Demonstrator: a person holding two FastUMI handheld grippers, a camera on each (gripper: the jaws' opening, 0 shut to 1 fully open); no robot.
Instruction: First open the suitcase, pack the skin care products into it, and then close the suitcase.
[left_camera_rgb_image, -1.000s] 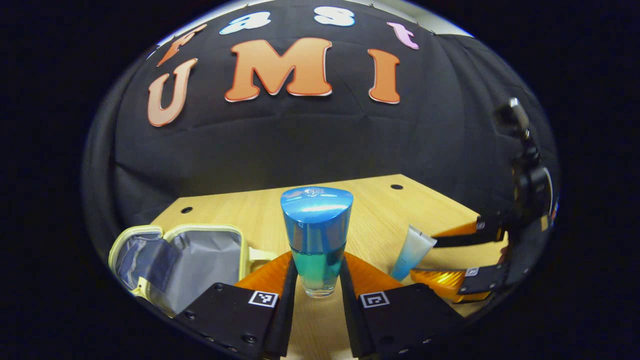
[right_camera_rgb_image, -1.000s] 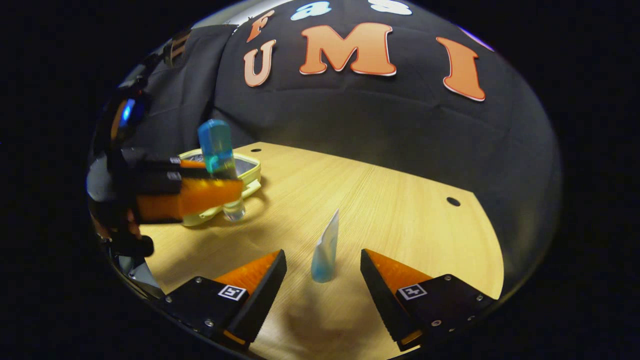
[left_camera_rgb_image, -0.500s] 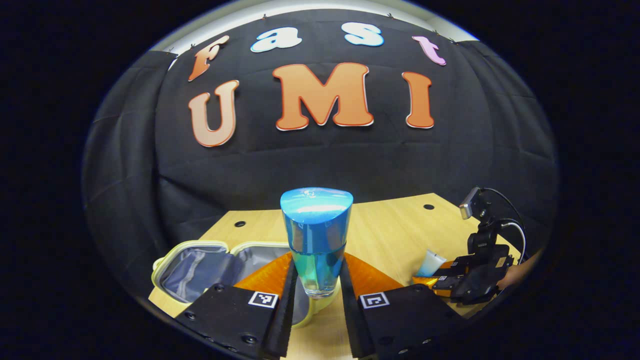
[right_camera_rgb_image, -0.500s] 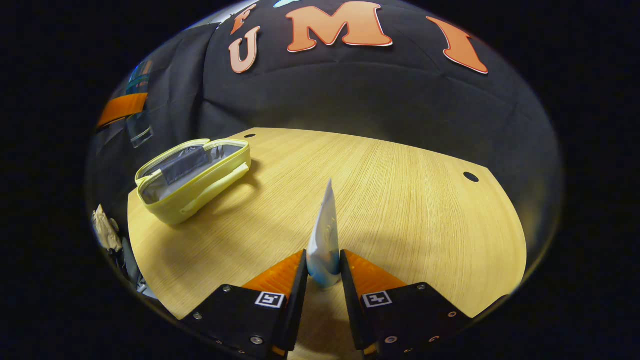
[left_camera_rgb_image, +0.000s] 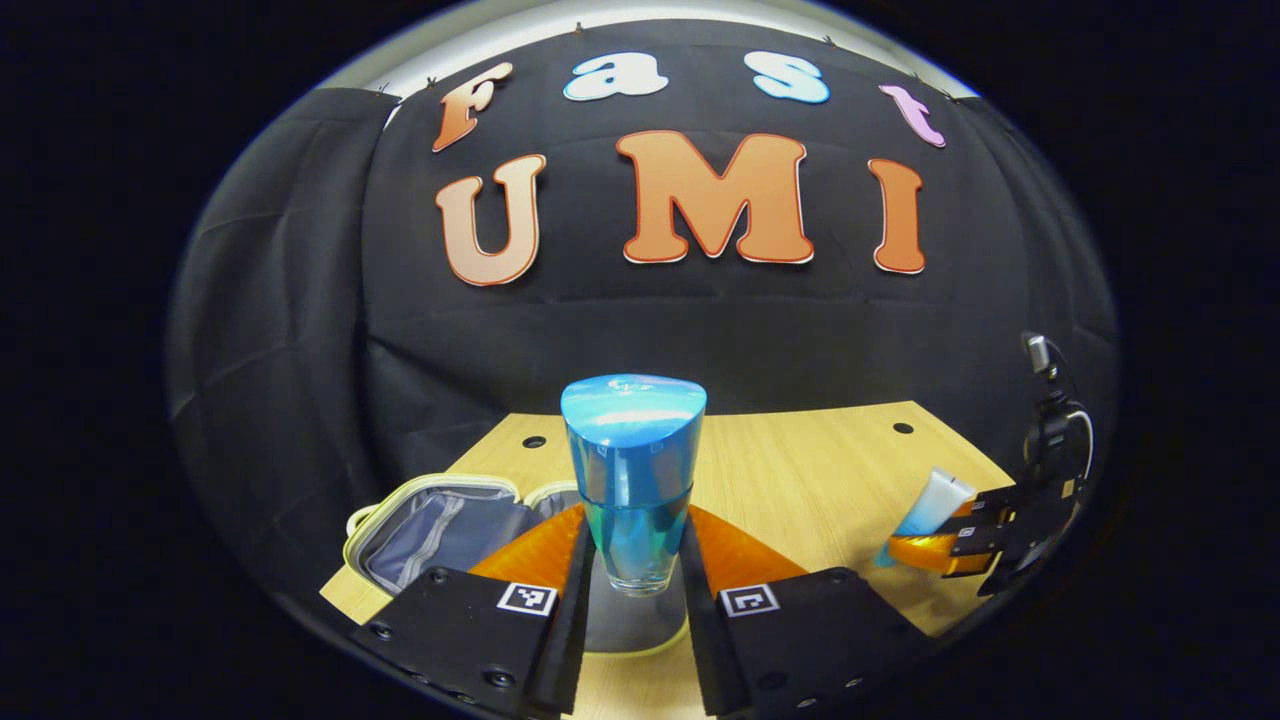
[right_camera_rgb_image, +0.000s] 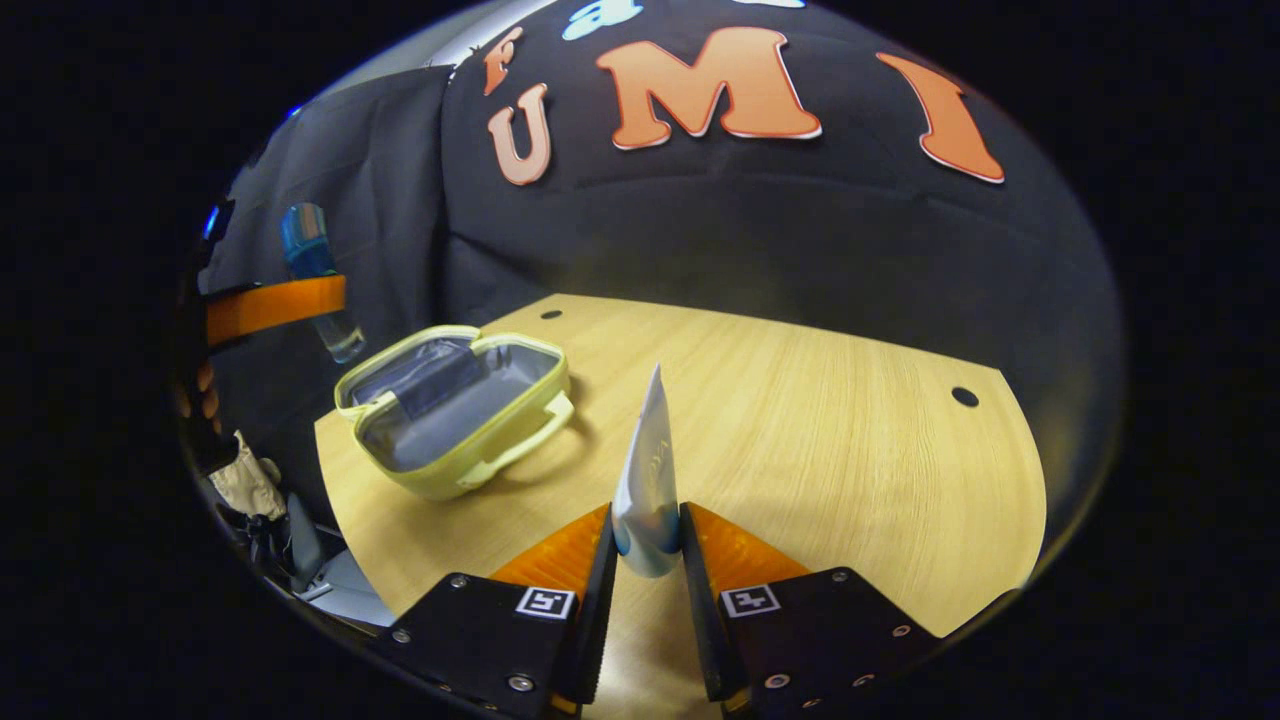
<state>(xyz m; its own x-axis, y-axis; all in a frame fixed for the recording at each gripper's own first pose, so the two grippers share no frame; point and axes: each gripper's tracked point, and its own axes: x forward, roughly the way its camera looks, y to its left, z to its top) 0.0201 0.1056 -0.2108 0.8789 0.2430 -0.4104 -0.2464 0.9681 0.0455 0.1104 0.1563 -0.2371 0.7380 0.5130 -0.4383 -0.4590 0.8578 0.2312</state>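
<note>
My left gripper (left_camera_rgb_image: 633, 560) is shut on a blue bottle (left_camera_rgb_image: 632, 470) with a clear base, held upright above the open yellow suitcase (left_camera_rgb_image: 440, 520). In the right gripper view that bottle (right_camera_rgb_image: 315, 275) hangs in the air left of the suitcase (right_camera_rgb_image: 455, 405), whose grey lining lies open on the table's left part. My right gripper (right_camera_rgb_image: 647, 545) is shut on a white and blue tube (right_camera_rgb_image: 645, 475), cap down, crimped end up. The left gripper view shows this tube (left_camera_rgb_image: 930, 498) at the far right, held in the right gripper (left_camera_rgb_image: 950, 540).
The wooden table (right_camera_rgb_image: 800, 420) has small round holes near its far corners. A hand (right_camera_rgb_image: 195, 395) holds the left gripper at the left edge. Below the table's left edge lies some pale cloth (right_camera_rgb_image: 248, 485).
My left gripper has carried the blue bottle up and leftwards over the suitcase. My right gripper has closed on the tube and lifted it a little.
</note>
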